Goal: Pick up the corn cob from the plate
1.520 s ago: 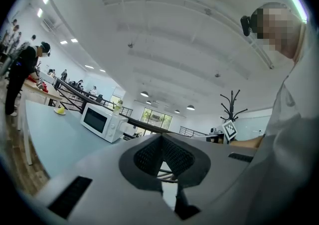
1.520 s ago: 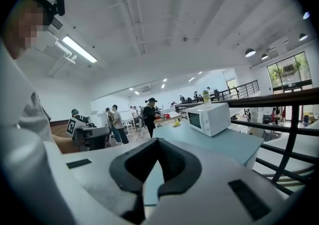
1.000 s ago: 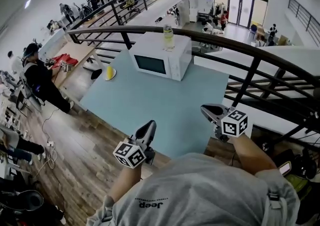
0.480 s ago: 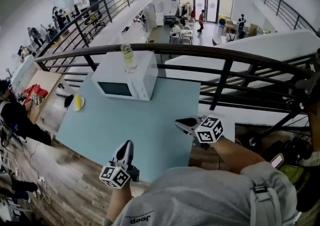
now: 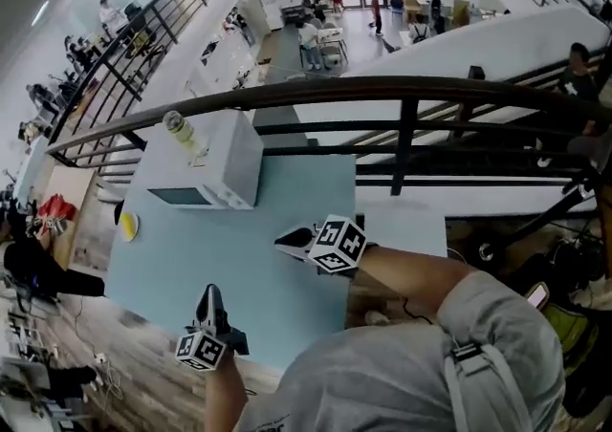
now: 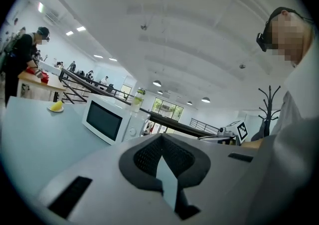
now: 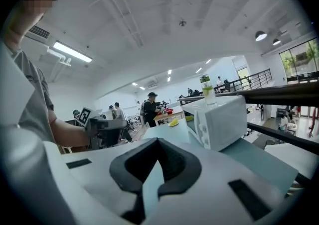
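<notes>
A bottle (image 5: 182, 131) stands atop the white microwave (image 5: 206, 177) on the table (image 5: 249, 268).

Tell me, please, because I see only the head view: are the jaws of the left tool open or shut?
Observer: Shut. The left gripper view shows the left tool with its jaws together and nothing between them.
Operator: And the right tool?
Observer: The right gripper view shows the right tool shut too, and empty.
Operator: What is on the front of the microwave?
Observer: In the left gripper view, the microwave has a round knob to the right of its dark window.
</notes>
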Demonstrator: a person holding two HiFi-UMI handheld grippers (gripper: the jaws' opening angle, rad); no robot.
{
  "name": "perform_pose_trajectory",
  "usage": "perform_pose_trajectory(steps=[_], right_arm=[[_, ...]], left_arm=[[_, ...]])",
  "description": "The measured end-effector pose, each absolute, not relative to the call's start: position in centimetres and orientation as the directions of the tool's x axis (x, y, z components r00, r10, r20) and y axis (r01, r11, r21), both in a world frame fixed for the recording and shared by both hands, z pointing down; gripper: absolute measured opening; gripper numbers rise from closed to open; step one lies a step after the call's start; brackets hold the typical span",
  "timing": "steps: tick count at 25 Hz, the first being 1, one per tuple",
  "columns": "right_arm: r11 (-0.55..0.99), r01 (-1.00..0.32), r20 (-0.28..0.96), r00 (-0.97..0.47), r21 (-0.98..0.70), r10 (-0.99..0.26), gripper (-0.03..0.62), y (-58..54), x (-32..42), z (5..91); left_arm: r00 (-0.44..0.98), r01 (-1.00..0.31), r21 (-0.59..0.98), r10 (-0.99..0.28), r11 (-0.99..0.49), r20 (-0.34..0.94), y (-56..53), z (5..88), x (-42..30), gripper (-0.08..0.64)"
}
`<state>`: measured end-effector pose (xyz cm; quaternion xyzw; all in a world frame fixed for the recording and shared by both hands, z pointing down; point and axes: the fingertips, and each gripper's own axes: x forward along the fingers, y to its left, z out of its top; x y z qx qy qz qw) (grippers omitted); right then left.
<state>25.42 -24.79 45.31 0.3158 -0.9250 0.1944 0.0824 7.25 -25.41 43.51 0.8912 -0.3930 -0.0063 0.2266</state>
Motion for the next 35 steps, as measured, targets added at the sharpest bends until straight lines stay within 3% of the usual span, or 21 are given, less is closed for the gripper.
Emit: perform_pose_trajectory(steps=[7, 10, 15, 22, 35], right_arm=[[0.775, -0.561, 0.270, -0.825, -0.290, -0.496, 0.015, -32.4, 17.2, 43.0], [0.751, -0.586, 0.278, -0.809, -0.304, -0.519, 0.015, -40.5, 10.4, 45.0], [0.782, -0.595, 0.318, -0.790, -0.187, -0.525, 0.017, -52.1, -1.6, 47.1], [0.717, -0.651, 0.380, -0.747, -0.250, -0.545, 0.020, -66.2, -13.4, 51.0], [0.669, -0.686, 0.544, -0.692, -0.287, -0.475, 0.164, -82.6, -26.8, 62.3]], left_arm=[[0.607, -0.767, 0.348, -0.785, -0.539, 0.121, -30.4, 41.0, -0.4, 0.017], [0.585, -0.778, 0.346, -0.806, -0.524, 0.095, -37.0, 42.8, -8.0, 0.017], [0.511, -0.820, 0.339, -0.856, -0.460, 0.076, -45.8, 45.7, -19.3, 0.017], [0.451, -0.867, 0.294, -0.885, -0.403, 0.118, -55.0, 50.9, -27.9, 0.017], [0.375, -0.903, 0.283, -0.914, -0.323, 0.154, -65.3, 59.9, -34.8, 0.017]])
